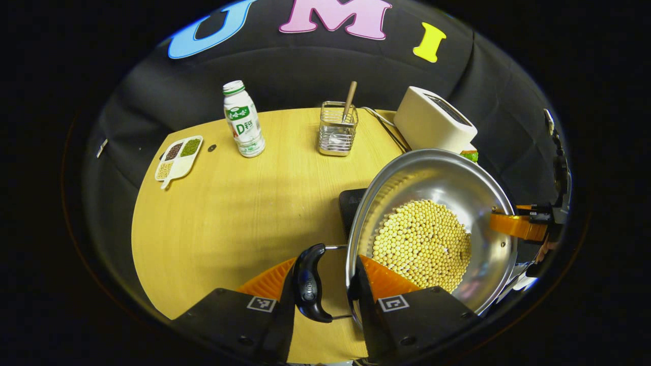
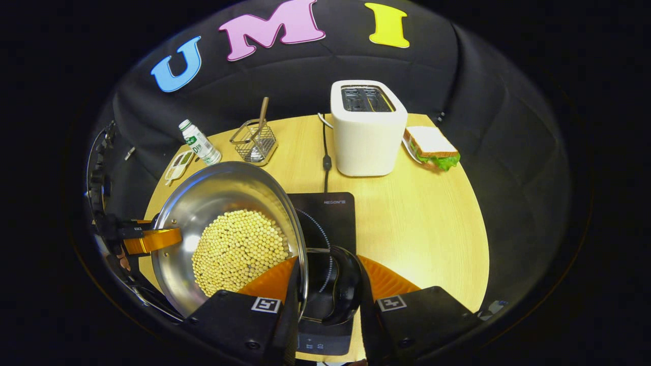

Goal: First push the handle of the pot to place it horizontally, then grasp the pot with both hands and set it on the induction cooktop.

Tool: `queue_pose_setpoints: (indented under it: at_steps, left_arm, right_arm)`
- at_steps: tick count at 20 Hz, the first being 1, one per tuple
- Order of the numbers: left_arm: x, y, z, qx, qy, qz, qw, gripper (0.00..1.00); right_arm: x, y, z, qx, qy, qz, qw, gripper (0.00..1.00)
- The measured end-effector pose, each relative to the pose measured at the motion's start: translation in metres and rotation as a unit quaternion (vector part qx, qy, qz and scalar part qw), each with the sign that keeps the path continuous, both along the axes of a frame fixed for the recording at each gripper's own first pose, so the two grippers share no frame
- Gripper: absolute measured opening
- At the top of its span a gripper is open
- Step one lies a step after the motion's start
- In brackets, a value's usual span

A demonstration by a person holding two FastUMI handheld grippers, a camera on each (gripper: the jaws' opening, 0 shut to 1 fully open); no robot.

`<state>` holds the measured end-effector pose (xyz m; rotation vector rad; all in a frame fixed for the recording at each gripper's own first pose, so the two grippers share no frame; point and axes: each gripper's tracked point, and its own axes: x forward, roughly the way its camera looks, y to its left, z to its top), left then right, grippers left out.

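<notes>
The steel pot (image 1: pixel 457 178) (image 2: pixel 213 188) holds a heap of yellow soybeans (image 1: pixel 422 244) (image 2: pixel 236 249). My left gripper (image 1: pixel 325 264) is shut across the pot's near wall and its black side handle (image 1: pixel 309 282), one finger inside the rim. My right gripper (image 2: pixel 328 262) clamps the opposite black handle (image 2: pixel 346 284) the same way. Each view also has the other gripper on the pot's far rim (image 1: pixel 519 224) (image 2: pixel 147 239). The pot is over the left part of the black induction cooktop (image 2: pixel 330 213) (image 1: pixel 350 202); I cannot tell whether it touches.
On the wooden table (image 1: pixel 229 218) stand a milk bottle (image 1: pixel 244 119), a small divided tray of beans (image 1: pixel 179 157), a wire basket with a utensil (image 1: pixel 338 133), and a white toaster (image 2: pixel 367 129) with its cable (image 2: pixel 325 152). A sandwich (image 2: pixel 432 147) lies right of the toaster.
</notes>
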<state>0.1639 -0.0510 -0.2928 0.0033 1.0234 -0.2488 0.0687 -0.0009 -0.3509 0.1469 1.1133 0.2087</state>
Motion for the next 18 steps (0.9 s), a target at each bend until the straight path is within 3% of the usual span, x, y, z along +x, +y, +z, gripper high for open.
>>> queue_pose_setpoints:
  at_steps: [18]
  left_arm:
    - [0.004,-0.027,-0.023,0.008,0.01,0.01,1.0,0.59]
  right_arm:
    - [0.004,-0.024,-0.033,0.009,0.036,-0.002,0.999,0.55]
